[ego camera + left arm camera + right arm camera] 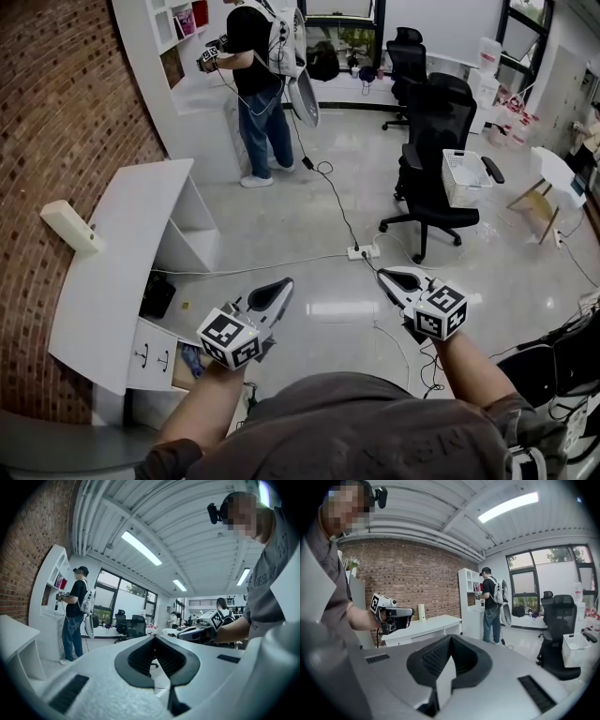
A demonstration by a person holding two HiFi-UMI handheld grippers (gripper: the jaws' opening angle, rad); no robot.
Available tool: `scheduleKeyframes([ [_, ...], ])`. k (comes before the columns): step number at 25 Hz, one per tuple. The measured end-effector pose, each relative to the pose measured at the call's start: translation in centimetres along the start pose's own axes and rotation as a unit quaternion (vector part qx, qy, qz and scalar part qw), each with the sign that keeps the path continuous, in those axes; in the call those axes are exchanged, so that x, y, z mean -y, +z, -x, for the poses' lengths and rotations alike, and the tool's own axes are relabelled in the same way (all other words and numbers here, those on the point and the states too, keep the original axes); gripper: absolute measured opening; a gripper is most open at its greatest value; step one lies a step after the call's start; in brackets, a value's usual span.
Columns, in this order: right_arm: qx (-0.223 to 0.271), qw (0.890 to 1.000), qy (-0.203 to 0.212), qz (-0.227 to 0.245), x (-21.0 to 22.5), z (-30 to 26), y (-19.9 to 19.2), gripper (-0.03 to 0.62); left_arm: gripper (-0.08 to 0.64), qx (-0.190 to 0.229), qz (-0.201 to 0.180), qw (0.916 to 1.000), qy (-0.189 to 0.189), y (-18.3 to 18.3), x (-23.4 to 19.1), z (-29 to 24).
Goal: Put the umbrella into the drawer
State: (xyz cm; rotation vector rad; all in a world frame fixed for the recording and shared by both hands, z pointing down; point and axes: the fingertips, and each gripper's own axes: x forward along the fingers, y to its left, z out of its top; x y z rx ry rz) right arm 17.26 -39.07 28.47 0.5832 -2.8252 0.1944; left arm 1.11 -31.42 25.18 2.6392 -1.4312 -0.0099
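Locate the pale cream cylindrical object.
Head view, left side: the cream cylinder stands on the white desk, at its edge beside the red brick wall.

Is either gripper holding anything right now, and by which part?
Nothing is held. The left gripper and the right gripper both have their jaws shut together, with nothing between them.
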Motion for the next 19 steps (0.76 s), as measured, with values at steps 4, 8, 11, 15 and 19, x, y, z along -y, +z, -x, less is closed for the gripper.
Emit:
scheduleKeyframes([
  [4,-0.002,1.000,0.001,0.001,0.00,0.08,-0.08,-0.008,0.006,-0.001,0.001,1.0000,0.001,-0.01,0.05,-0.03],
  [8,-0.001,1.000,0.003,0.004,0.01,0.06,0.02,-0.008,0.006,0.001,0.000,1.0000,0.002,0.14,-0.01,-0.01],
  [11,0.000,1.000,0.004,0.004,-0.08,-0.08,0.05,-0.008,0.006,0.001,0.000,1.0000,0.002,0.12,-0.04,0.15],
  [15,0.001,1.000,0.007,0.005,-0.19,-0.19,0.01,-0.008,0.006,0.001,0.002,1.0000,0.005,-0.11,0.02,0.31],
  [19,0.001,1.000,0.013,0.007,-0.50,-0.34,-0.03,-0.008,0.006,-0.002,0.005,1.0000,0.007,-0.38,-0.06,0.44],
])
